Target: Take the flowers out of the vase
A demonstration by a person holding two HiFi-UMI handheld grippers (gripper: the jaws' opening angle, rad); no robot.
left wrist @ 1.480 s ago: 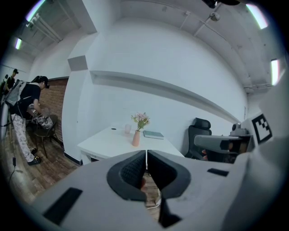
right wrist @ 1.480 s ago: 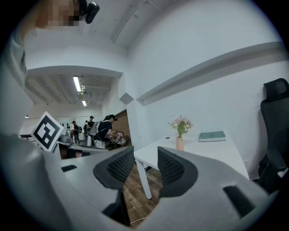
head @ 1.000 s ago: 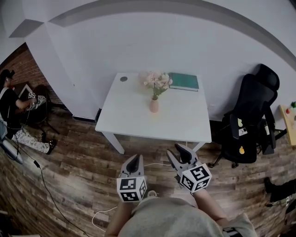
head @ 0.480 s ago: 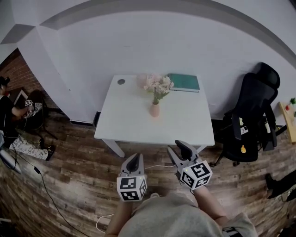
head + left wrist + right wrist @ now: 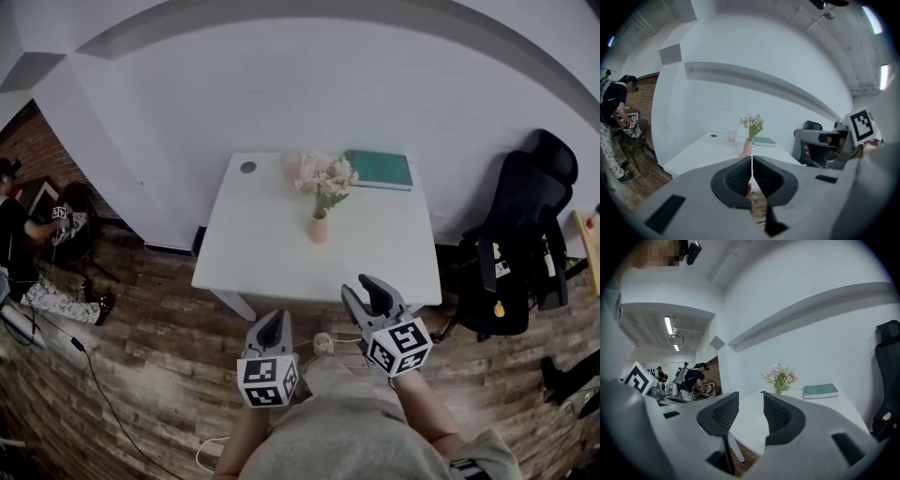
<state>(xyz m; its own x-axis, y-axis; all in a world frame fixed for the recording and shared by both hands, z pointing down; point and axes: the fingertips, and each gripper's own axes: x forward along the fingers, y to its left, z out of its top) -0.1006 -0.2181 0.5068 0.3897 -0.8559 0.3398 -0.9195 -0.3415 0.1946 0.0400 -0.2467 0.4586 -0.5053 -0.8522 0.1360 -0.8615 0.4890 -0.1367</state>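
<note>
My left claw is shut and my right claw open, both empty; yanking the flowers could tip the vase.

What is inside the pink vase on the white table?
A bunch of pale pink flowers stands in the vase, rising above its mouth. The opaque wall of the vase covers the lower stems, so it cannot be seen whether there is water inside.

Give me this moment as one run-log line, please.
flowers: in vase on table | left gripper: shut, empty | right gripper: open, empty
</note>
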